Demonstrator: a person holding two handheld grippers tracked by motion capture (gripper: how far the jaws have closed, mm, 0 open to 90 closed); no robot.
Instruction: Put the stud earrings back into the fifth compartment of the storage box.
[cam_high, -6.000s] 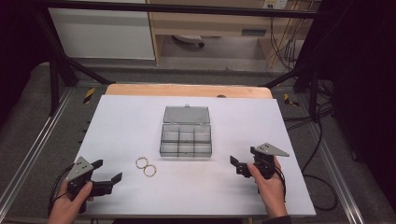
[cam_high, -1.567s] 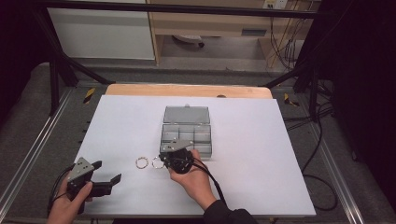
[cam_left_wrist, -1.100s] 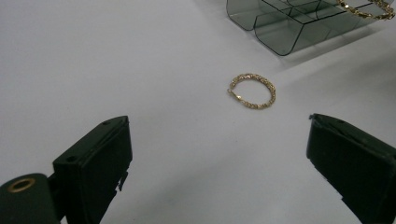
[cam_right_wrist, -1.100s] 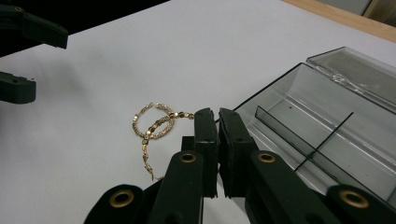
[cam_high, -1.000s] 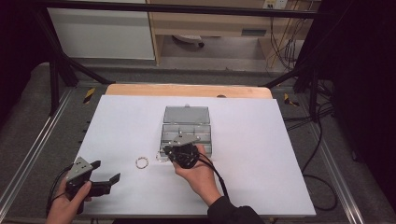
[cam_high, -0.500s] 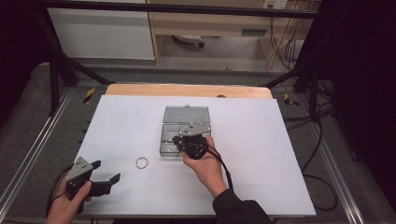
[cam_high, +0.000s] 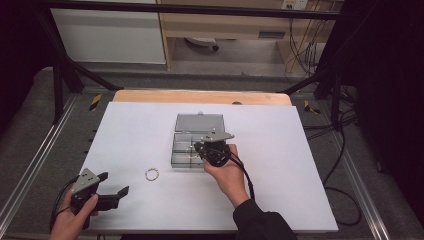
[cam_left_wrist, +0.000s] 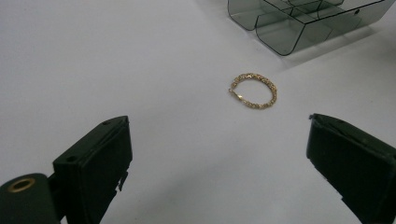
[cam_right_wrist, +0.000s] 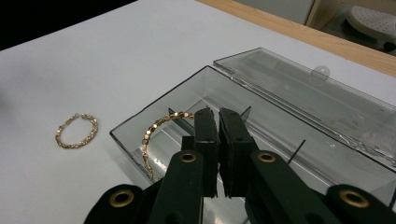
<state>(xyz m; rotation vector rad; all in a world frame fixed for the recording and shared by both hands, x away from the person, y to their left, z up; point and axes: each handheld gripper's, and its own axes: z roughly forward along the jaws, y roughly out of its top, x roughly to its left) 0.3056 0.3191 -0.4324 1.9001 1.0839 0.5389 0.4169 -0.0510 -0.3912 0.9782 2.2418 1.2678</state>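
Right gripper (cam_right_wrist: 217, 116) jaws pinch a gold bracelet (cam_right_wrist: 156, 128) over the organizer box (cam_right_wrist: 140, 121), likely to drop it; left gripper (cam_high: 114, 196) idle, jaws wide, near second bracelet (cam_left_wrist: 253, 90).

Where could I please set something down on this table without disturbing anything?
Bare: the table's right side past the box, and the far-left corner. Crowded: near the box, right claw and loose bracelet.
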